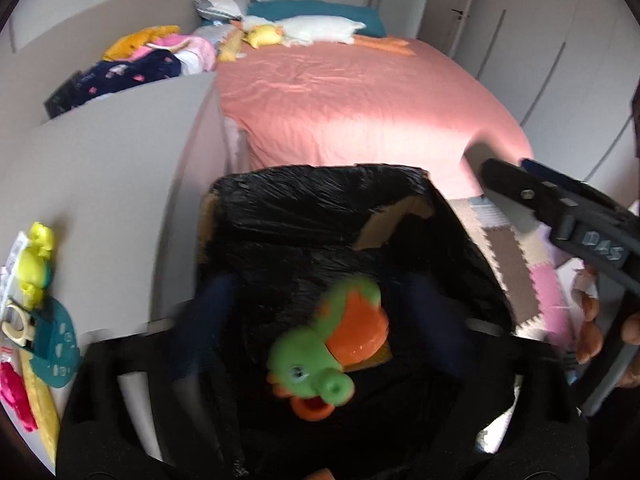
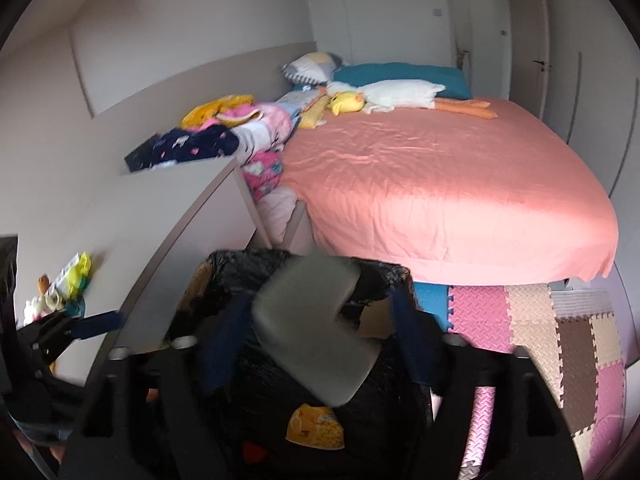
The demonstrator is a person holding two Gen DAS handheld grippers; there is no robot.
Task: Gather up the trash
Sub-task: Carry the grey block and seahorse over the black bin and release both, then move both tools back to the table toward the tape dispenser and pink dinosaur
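Observation:
A cardboard box lined with a black bag [image 1: 320, 200] stands at the foot of the bed, directly under both grippers. My left gripper [image 1: 320, 284] is open above the box. A green and orange plastic toy [image 1: 332, 344], blurred, hangs loose between its fingers, touching neither. In the right wrist view my right gripper [image 2: 322, 300] is open over the same box [image 2: 240, 268]. A grey L-shaped foam piece [image 2: 316, 332], also blurred, lies between its dark blue fingers [image 2: 408, 320] without being pinched. A yellow packet [image 2: 316, 428] lies inside the bag. The right gripper [image 1: 520, 188] shows at the left view's right edge.
A bed with a pink cover [image 1: 360, 100] fills the space behind the box. A white surface at left carries small toys [image 1: 36, 280] and a pile of clothes [image 1: 152, 60]. Coloured foam floor mats [image 2: 540, 340] lie to the right. A person's hand [image 1: 592, 320] grips the right tool.

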